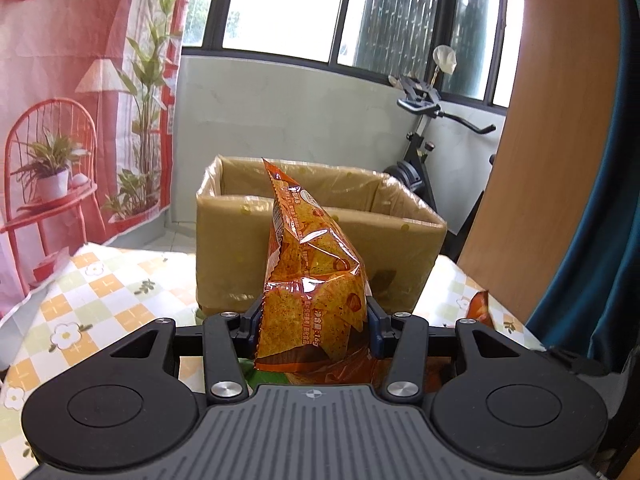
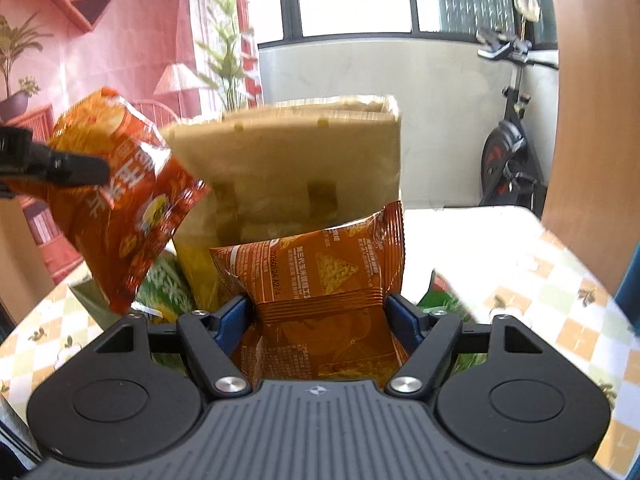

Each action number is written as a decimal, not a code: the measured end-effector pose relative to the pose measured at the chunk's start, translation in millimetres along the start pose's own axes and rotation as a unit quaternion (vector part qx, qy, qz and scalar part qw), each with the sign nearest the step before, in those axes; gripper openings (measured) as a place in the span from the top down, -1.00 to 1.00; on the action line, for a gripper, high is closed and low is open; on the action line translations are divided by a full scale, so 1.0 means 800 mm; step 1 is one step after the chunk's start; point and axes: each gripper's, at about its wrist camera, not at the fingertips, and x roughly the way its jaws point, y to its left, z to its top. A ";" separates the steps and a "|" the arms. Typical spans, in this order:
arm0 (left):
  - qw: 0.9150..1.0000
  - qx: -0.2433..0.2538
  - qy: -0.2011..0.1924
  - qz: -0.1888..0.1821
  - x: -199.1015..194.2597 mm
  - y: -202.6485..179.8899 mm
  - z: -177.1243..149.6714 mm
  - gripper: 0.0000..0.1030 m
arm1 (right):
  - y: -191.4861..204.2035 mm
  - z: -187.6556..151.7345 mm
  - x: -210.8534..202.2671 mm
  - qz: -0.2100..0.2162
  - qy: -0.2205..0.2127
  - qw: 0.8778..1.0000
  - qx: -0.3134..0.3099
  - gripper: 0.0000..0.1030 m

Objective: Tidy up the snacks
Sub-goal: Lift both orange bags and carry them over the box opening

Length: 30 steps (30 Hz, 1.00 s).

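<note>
Two orange snack packets are in hand at once; the left gripper (image 1: 314,320) is clamped on a chip packet (image 1: 312,276) that stands upright between its blue pads, and the right gripper (image 2: 318,316) is clamped on a second chip packet (image 2: 316,276) held flat and broad across its jaws; both hang above the worktop (image 1: 100,292), just short of the cardboard box (image 1: 320,216), whose open top faces up beyond them.

As I judge it, the step in hand is carrying both packets over the box rim and letting them drop in; to do it well, lift each packet clear of the near wall before moving forward, since a trailing corner could catch the rim; release only once the packet sits wholly over the opening; keep the two grippers apart so the bags do not collide, for the left-hand packet (image 2: 116,196) already hangs close beside the box in the right wrist view.

The packets are glossy crinkled film, puffed with air and printed with triangular chips, likely light and slippery; the box is plain brown card lined with a thin clear plastic bag folded over its edges; green packets (image 2: 168,284) lie on the checked, flower-printed worktop cloth by the box's foot.
</note>
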 end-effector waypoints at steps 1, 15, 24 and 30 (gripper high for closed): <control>1.000 0.002 -0.004 0.001 -0.002 -0.001 0.002 0.03 | -0.001 0.005 -0.004 0.001 -0.007 1.000 0.000 -0.46; 0.998 0.018 -0.063 0.002 0.018 0.015 0.084 0.02 | -0.016 0.146 -0.007 0.040 -0.116 0.992 0.000 -0.46; 0.993 0.050 -0.110 0.006 0.054 0.006 0.129 0.02 | -0.026 0.221 0.054 0.047 -0.149 0.987 0.024 -0.46; 0.993 0.056 -0.106 0.004 0.096 -0.002 0.143 0.02 | -0.033 0.245 0.100 0.038 -0.160 0.985 0.048 -0.46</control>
